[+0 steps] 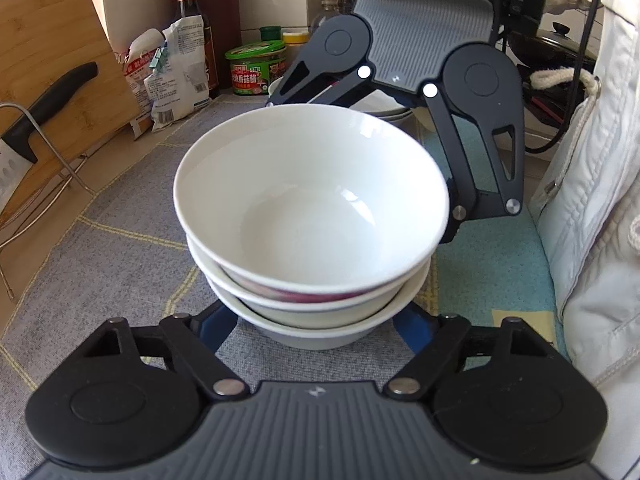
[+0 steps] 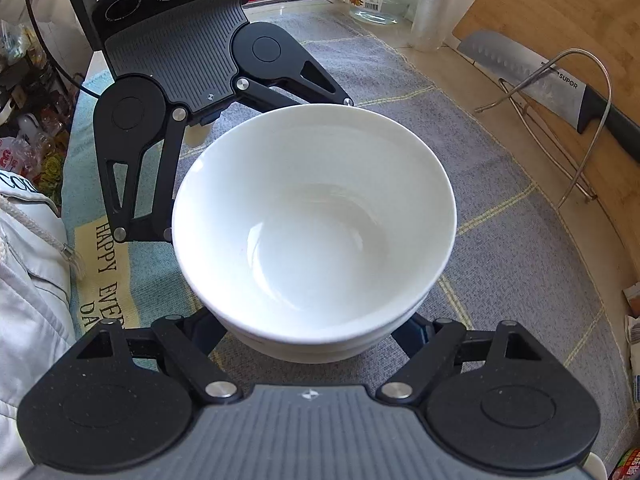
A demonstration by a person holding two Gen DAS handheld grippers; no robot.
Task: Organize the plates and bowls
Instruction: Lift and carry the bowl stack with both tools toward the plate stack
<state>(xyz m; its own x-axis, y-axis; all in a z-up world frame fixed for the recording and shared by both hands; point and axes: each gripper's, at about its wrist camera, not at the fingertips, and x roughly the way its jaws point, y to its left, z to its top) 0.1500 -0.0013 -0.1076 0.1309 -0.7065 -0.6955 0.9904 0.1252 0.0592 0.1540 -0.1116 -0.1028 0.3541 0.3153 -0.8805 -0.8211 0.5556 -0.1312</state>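
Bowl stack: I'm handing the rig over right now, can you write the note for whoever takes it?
Left tongs: astride the foot of the bowl stack; whether they press on it cannot be told.
Right tongs: astride the same stack from the opposite side; same doubt.
Things: three white bowls nested, standing on the grey mat; plates lie behind them.
Done: bowls stacked.
Left: probably confirm both grips, then move the stack; plates look unsorted.

Opposing wrist cams, close, sharing bowls (image 1: 312, 216)
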